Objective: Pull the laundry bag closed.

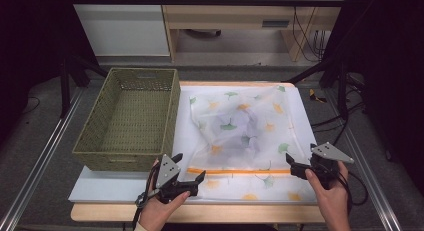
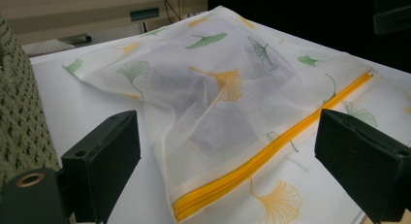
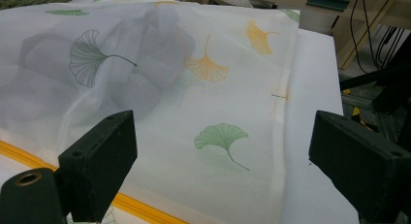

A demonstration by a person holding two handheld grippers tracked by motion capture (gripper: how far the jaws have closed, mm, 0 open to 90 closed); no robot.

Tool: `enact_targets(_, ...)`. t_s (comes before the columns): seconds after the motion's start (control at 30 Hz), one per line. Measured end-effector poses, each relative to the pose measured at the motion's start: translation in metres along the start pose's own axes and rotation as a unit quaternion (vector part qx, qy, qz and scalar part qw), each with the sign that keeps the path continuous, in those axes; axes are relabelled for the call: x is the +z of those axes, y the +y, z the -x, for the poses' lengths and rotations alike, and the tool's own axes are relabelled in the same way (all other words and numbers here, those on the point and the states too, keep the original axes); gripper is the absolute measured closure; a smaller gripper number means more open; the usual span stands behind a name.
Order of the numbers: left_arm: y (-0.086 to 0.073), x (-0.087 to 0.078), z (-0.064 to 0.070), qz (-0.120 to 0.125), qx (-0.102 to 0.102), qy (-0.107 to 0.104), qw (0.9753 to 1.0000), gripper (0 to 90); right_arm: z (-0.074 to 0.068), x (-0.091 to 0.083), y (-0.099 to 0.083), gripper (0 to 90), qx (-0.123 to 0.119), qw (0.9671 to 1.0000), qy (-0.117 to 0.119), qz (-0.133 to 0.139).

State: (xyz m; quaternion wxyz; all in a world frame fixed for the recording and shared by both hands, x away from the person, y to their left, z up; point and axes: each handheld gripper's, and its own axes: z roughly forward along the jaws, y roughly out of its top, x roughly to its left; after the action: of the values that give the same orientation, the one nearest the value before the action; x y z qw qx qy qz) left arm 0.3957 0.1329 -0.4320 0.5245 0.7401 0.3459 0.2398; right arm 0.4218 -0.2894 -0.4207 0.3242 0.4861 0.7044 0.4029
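Note:
A white mesh laundry bag (image 1: 240, 126) printed with green and orange ginkgo leaves lies on the white table top, something greyish inside it. Its orange zipper (image 1: 239, 171) runs along the near side. In the left gripper view the bag (image 2: 213, 93) bulges upward and the zipper (image 2: 261, 158) runs between the jaws. My left gripper (image 1: 190, 170) is open at the bag's near left corner, holding nothing. My right gripper (image 1: 301, 160) is open at the near right edge. The right gripper view looks across the bag (image 3: 184, 88) and its right seam (image 3: 281, 117).
An empty green woven basket (image 1: 131, 118) stands left of the bag on the white board (image 1: 120, 183). Its wall (image 2: 22, 117) is close beside my left gripper. Metal rails run along both table sides. Furniture and cables lie beyond the far edge.

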Motion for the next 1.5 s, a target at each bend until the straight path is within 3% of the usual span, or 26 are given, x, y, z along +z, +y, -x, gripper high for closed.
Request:
enact_targets(0.43, 0.009, -0.017, -0.007, 0.027, -0.01, 0.009, 0.9995, 8.7, -0.001, 0.0, 0.0, 10.1, -0.003, 1.0, 0.0, 0.0)
enact_targets(0.73, 0.014, -0.036, -0.015, 0.046, -0.007, 0.036, 0.9983, 9.5, 0.0, 0.001, 0.0, 11.5, -0.005, 1.0, -0.007, -0.004)
enact_targets(0.93, 0.015, -0.053, -0.022, 0.055, -0.018, 0.058, 0.9966, 9.5, 0.003, -0.002, 0.0, 11.4, -0.002, 0.9999, -0.011, 0.001)
enact_targets(1.13, 0.012, -0.073, -0.032, 0.061, -0.033, 0.091, 0.9935, 9.8, 0.006, -0.003, -0.001, 10.8, -0.005, 0.9999, -0.01, 0.004)
enact_targets(1.27, 0.007, -0.086, -0.04, 0.051, -0.037, 0.12, 0.9908, 10.2, 0.01, -0.002, -0.003, 8.7, -0.004, 0.9998, -0.019, -0.006)
enact_targets(1.5, 0.002, -0.099, -0.049, 0.045, -0.041, 0.154, 0.9863, 10.7, 0.018, -0.001, -0.007, 7.3, 0.009, 0.9995, -0.026, -0.018)
